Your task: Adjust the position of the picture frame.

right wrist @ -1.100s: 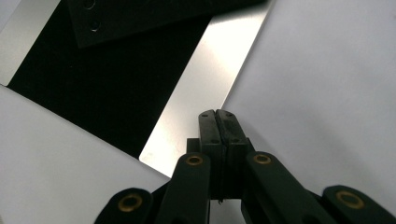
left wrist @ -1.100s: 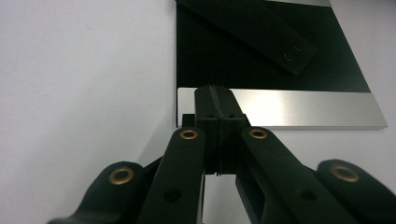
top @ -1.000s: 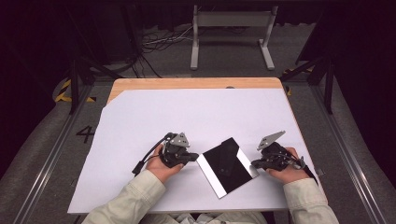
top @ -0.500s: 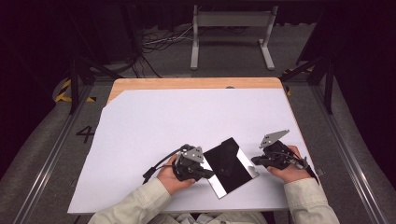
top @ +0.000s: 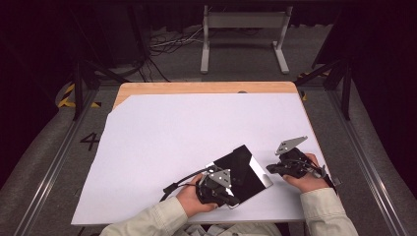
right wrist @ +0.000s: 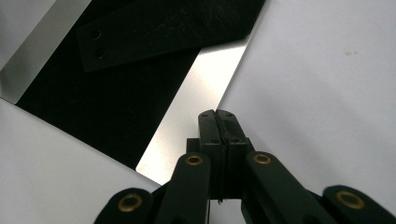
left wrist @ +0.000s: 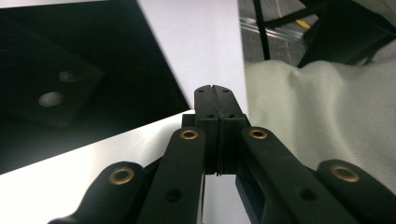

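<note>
The left gripper (top: 232, 200), jaws closed on nothing, hovers at the near corner of a black, silver-edged panel (top: 243, 167), possibly touching it. To the panel's right, the right gripper (top: 271, 168), also closed and empty, rests just beside its edge on the white worktop (top: 196, 128).

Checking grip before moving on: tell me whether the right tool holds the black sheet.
No: the right tool is shut on nothing, beside the black sheet.
</note>
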Tool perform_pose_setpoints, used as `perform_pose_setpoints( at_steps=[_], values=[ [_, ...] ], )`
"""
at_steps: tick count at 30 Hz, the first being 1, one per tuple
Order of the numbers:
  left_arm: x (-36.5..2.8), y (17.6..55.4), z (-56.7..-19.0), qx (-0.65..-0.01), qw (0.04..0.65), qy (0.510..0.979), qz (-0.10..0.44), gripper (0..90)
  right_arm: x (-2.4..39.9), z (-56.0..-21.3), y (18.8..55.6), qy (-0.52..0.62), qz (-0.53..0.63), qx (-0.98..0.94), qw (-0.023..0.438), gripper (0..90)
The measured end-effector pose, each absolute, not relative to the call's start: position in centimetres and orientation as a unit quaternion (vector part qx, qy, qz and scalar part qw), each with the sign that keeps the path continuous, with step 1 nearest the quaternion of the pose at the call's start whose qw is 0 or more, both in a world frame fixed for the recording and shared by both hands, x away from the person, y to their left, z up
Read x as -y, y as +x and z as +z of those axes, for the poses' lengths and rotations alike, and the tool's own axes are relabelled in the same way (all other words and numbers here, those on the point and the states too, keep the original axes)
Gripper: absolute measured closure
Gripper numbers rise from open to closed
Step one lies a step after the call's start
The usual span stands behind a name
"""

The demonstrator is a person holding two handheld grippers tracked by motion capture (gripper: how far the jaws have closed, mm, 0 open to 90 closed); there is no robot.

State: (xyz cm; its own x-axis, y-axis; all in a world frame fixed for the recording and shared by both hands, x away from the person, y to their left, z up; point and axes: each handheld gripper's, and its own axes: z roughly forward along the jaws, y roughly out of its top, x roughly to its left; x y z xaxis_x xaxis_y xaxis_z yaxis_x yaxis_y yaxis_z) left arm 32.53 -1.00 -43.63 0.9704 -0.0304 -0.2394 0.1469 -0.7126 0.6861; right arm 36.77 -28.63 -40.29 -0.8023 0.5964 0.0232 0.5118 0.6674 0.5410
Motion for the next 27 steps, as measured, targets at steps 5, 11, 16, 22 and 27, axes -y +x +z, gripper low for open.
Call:
perform_pose_setpoints(
  at_steps=[5, 11, 16, 22, 27],
  values=[
    [1.9, 31.9, -44.3, -0.012, 0.358, 0.925, -0.123, 90.0, 28.7, -40.2, 36.8, 0.306, 0.276, -0.908, 0.078, 89.5],
    [2.1, 31.8, -44.4, -0.008, 0.336, 0.936, -0.110, 90.0, 28.8, -40.2, 36.8, 0.309, 0.277, -0.907, 0.075, 89.4],
    [2.5, 31.2, -44.1, 0.001, 0.326, 0.942, -0.077, 90.0, 28.8, -40.3, 36.8, 0.309, 0.276, -0.907, 0.075, 89.4],
    [2.1, 31.8, -44.0, -0.012, 0.321, 0.945, -0.060, 90.0, 28.9, -40.1, 36.7, 0.307, 0.278, -0.907, 0.079, 89.4],
    [1.2, 33.0, -43.9, -0.043, 0.322, 0.945, -0.043, 90.0, 29.1, -40.0, 36.7, 0.311, 0.278, -0.905, 0.081, 89.4]
  ],
)
